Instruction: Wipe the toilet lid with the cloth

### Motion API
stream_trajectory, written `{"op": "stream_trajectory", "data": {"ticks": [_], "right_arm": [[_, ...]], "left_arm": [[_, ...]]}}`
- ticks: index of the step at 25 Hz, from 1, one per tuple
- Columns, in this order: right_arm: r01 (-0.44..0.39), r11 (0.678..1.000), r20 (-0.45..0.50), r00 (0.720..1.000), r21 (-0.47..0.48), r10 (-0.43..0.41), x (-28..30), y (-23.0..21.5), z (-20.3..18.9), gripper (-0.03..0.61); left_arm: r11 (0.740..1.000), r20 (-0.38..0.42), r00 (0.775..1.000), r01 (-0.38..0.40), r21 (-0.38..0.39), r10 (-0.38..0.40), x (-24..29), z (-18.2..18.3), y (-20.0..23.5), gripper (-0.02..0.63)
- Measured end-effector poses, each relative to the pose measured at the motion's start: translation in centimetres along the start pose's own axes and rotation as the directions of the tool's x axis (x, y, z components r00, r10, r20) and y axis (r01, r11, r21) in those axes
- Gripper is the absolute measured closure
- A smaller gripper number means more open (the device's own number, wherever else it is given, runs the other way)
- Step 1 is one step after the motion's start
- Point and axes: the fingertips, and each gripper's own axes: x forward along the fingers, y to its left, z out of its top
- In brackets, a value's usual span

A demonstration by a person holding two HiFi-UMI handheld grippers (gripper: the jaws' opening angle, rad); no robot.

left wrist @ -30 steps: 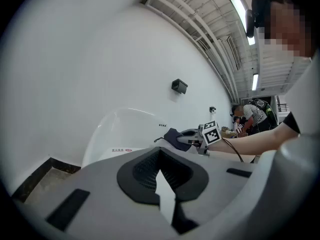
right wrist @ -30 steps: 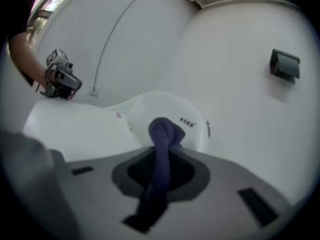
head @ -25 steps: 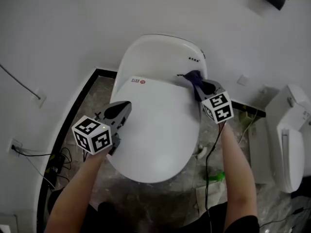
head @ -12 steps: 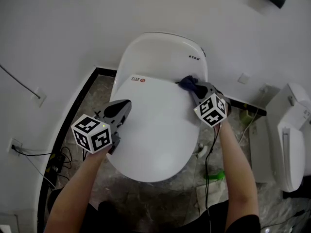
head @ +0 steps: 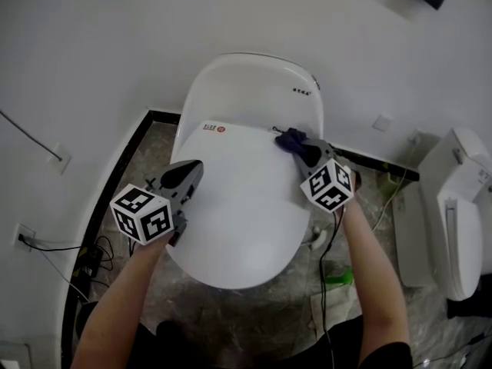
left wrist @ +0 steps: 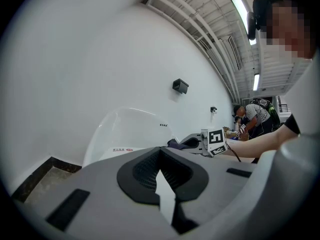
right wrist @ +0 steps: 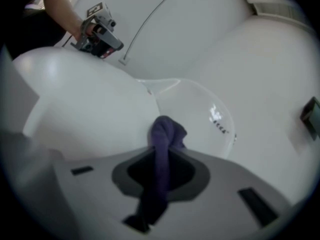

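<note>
The white toilet lid [head: 242, 206] lies closed below me, with the tank [head: 254, 91] behind it. My right gripper [head: 301, 151] is shut on a dark purple cloth [head: 292, 139], which presses on the lid's back right part near the hinge. The same cloth [right wrist: 162, 144] hangs bunched between the jaws in the right gripper view, over the lid [right wrist: 85, 104]. At the lid's left edge my left gripper [head: 188, 177] rests shut, holding nothing. In the left gripper view the right gripper [left wrist: 192, 143] and cloth [left wrist: 174, 143] show across the lid [left wrist: 125, 151].
A second white toilet [head: 453, 214] stands at the right. Cables and a wall socket [head: 23, 237] lie at the lower left on the marbled floor [head: 146, 160]. A green object [head: 338, 280] lies on the floor by the toilet's right side. People stand far off in the left gripper view.
My right gripper has dragged the cloth leftward and slightly toward me across the back of the lid. The left gripper has stayed almost still.
</note>
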Motion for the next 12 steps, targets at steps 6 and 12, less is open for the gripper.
{"op": "stream_trajectory", "data": {"ticks": [6,12], "right_arm": [[-0.003,1.000,0.008,1.000,0.006,0.003,-0.9,0.7,0.3,0.511],[-0.008,1.000,0.019,1.000,0.016,0.008,-2.0,1.6,0.3,0.511]], "left_arm": [[1.000,0.001,1.000,0.000,0.001,0.000,0.0,0.1,0.0,0.598],[1.000,-0.001,1.000,-0.002,0.003,0.002,0.0,0.1,0.1,0.598]]}}
